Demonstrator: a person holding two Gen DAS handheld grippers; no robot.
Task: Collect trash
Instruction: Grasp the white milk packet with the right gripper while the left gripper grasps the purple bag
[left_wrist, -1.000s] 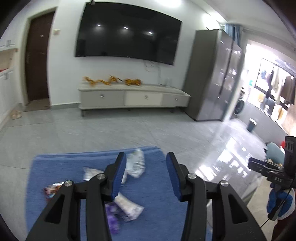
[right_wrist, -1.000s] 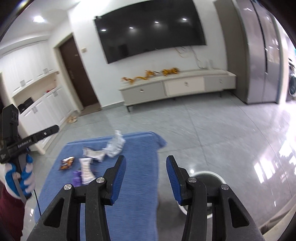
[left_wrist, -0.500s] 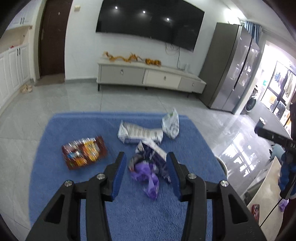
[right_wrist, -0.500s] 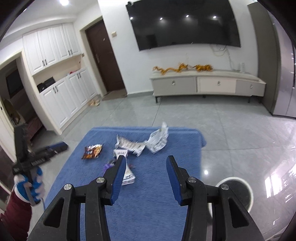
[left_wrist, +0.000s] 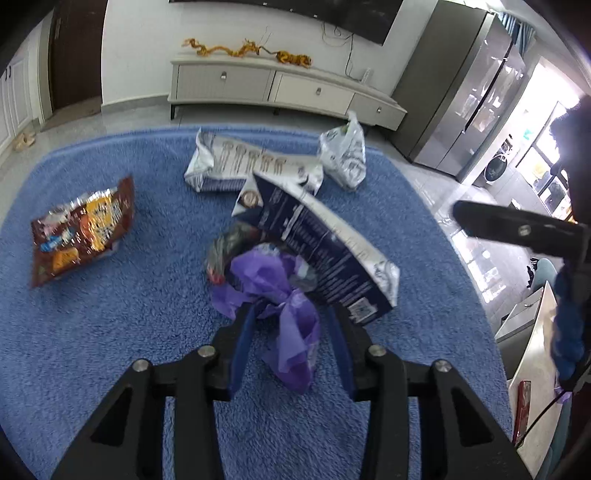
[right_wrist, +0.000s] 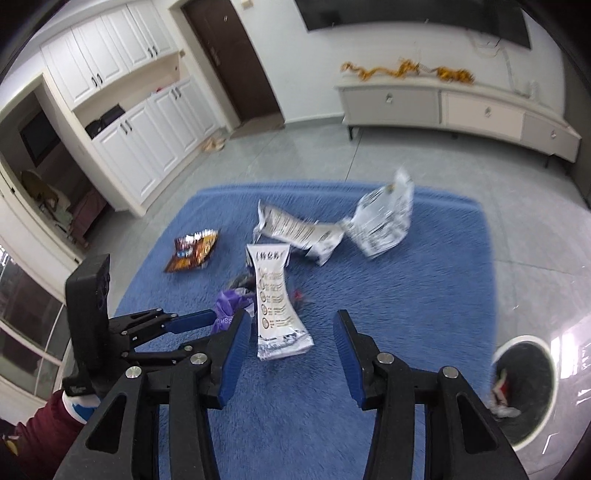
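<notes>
Trash lies on a blue rug. A crumpled purple plastic bag sits between the open jaws of my left gripper, which does not close on it. Beside it lie a dark blue and white packet, a long white wrapper, a crumpled clear bag and a brown snack packet. My right gripper is open and empty above the rug, just short of the white packet. The left gripper shows at its left by the purple bag.
A round white-rimmed bin with some trash inside stands on the grey tile floor off the rug's right edge. A low TV cabinet runs along the far wall. White cupboards line the left wall. A grey fridge stands far right.
Both grippers have tilted down and moved in toward the trash. The left one has come down around the purple bag. The right one has neared the white packet.
</notes>
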